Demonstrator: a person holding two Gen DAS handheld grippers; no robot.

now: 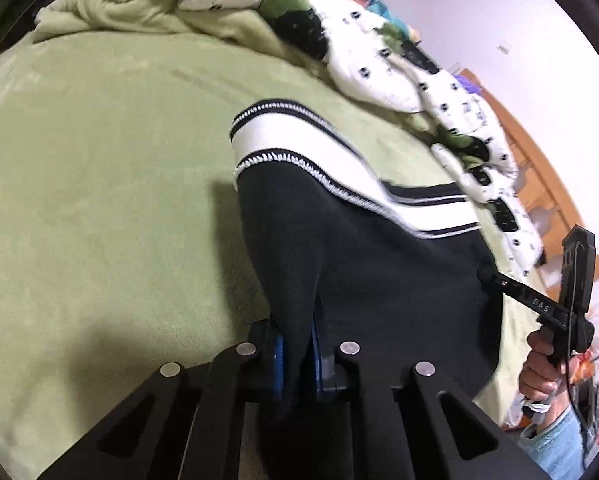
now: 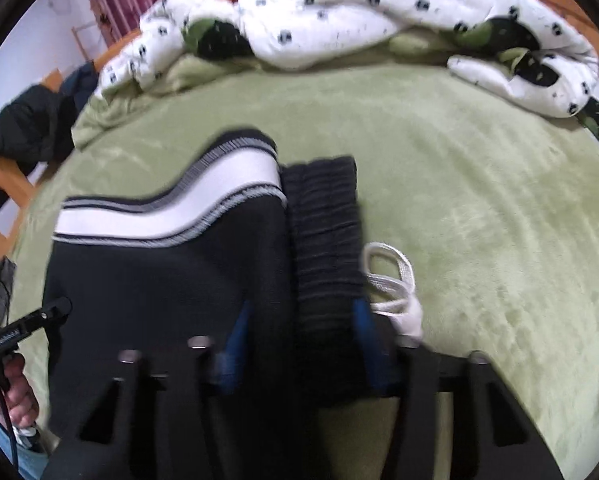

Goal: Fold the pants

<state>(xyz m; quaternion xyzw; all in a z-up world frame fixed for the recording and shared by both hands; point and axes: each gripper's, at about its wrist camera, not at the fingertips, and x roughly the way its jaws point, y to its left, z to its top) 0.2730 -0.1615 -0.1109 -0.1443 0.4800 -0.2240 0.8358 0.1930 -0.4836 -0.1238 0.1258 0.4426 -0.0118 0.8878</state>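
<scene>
Left wrist view: my left gripper (image 1: pixel 297 354) is pressed together on a pinched fold of the black pants (image 1: pixel 359 272), which lie on the green blanket (image 1: pixel 99 160) with their white striped band (image 1: pixel 299 140) farther up the bed. At the right edge my right hand (image 1: pixel 539 372) grips the other tool, whose arm bears the letters "DAS" (image 1: pixel 541 306). A white patterned duvet (image 1: pixel 379 48) is bunched along the far side.

Right wrist view: my right gripper (image 2: pixel 299 344) pinches the ribbed waistband (image 2: pixel 323 240) between its blue pads (image 2: pixel 235 340). A white drawstring (image 2: pixel 391 280) lies just beside it. The label on the left tool (image 2: pixel 23 330) is blurred and unreadable.
</scene>
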